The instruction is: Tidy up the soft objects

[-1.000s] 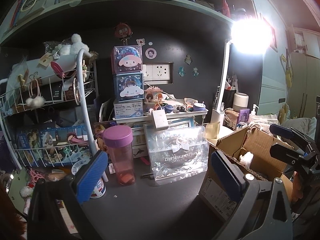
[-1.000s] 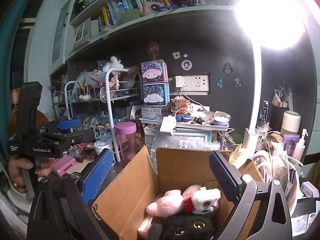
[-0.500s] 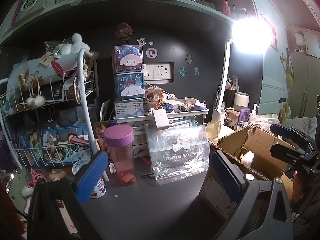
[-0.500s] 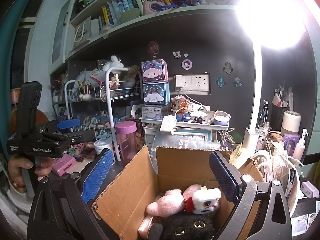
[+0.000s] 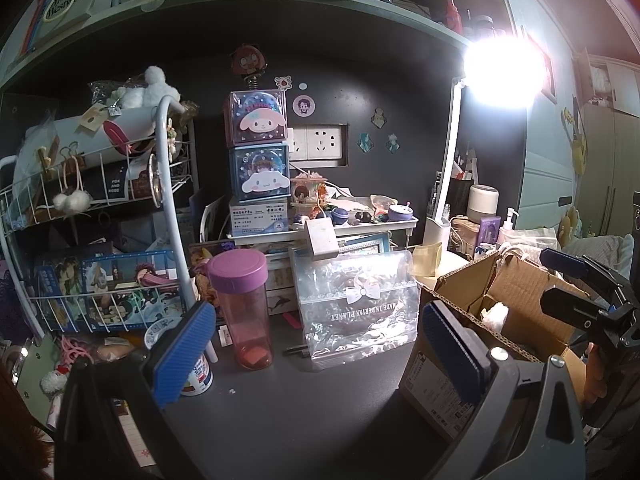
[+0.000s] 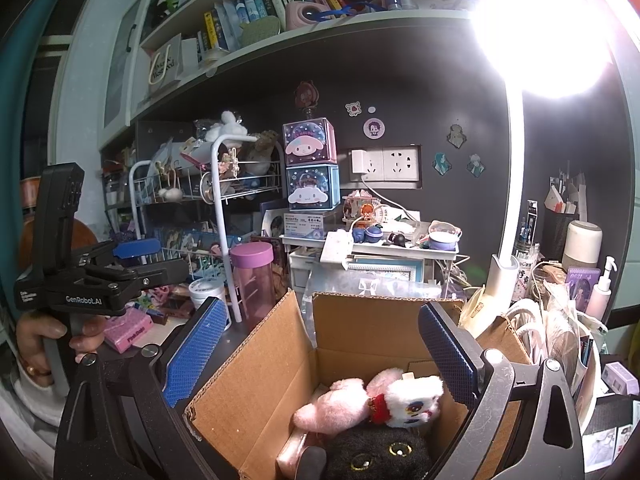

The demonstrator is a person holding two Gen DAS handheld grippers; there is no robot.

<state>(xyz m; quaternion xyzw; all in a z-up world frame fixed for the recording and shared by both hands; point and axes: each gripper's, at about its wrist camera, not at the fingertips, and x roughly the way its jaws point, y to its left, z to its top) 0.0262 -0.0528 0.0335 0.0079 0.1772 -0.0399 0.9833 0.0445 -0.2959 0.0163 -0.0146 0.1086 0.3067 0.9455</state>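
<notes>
An open cardboard box [image 6: 360,332] stands on the dark desk. Inside lie a pink-and-white plush [image 6: 372,400] and a black plush with yellow eyes [image 6: 380,456]. My right gripper [image 6: 320,352] is open and empty, held just above the box mouth. My left gripper [image 5: 316,348] is open and empty over the desk, left of the box [image 5: 516,304]. A white plush [image 5: 154,86] sits on top of the wire rack [image 5: 80,200]. Each gripper shows in the other's view: the right [image 5: 576,288], the left [image 6: 132,264].
A pink bottle with purple lid [image 5: 244,308] and a clear zip bag [image 5: 356,304] stand mid-desk. Stacked character boxes [image 5: 260,148], a cluttered small shelf [image 5: 352,224], a bright lamp [image 5: 504,72] and jars crowd the back and right.
</notes>
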